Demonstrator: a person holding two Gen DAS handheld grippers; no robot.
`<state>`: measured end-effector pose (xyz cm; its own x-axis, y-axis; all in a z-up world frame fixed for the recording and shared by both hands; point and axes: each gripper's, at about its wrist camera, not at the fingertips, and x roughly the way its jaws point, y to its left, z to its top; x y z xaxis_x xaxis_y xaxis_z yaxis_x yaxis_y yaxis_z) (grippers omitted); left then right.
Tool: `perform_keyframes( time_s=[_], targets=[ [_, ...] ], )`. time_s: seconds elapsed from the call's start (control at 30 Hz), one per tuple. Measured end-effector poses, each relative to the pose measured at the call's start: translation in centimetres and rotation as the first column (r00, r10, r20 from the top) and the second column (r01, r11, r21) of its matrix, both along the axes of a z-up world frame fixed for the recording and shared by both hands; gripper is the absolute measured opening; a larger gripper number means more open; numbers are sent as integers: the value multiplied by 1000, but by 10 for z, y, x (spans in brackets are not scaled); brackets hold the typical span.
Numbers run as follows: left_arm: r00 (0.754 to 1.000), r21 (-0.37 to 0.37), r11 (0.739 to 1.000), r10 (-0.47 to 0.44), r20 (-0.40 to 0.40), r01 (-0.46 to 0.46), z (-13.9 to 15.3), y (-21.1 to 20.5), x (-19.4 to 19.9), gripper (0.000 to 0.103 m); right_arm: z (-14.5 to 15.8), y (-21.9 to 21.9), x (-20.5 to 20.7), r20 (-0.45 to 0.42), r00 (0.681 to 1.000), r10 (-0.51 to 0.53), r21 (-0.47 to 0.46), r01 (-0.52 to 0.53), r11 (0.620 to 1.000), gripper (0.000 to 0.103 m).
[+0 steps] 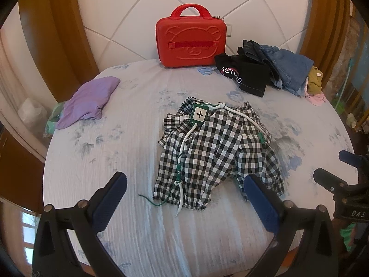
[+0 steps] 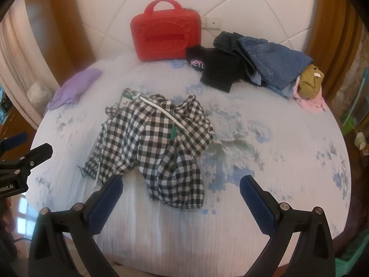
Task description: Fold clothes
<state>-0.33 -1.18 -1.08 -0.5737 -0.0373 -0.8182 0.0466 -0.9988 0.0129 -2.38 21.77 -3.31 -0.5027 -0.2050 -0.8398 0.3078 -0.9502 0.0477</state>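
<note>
Checked shirt (image 1: 216,150) lay rumpled at mid-bed (image 1: 115,161), white cord (image 1: 242,117) across it, green tag (image 1: 199,114) at the collar end. Left claw (image 1: 184,198) spread wide, empty, hovering at the shirt's near hem. Right claw (image 2: 181,198) likewise spread, empty, above the near hem. Red case (image 1: 190,39) stood at the headboard; unfolded pile (image 2: 265,64) to its right; purple garment (image 1: 88,101) at far left.

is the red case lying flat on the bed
No, the red case stands upright on its edge at the back of the bed, handle on top.
</note>
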Motion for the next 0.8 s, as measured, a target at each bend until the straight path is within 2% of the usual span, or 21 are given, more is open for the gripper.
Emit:
perform_keyframes(
  time_s=[0.8],
  targets=[
    [1000, 0, 1000, 15, 28, -15, -8, -6, -12, 103, -8, -1, -12, 25, 1000, -4, 8, 4, 1000, 103]
  ],
)
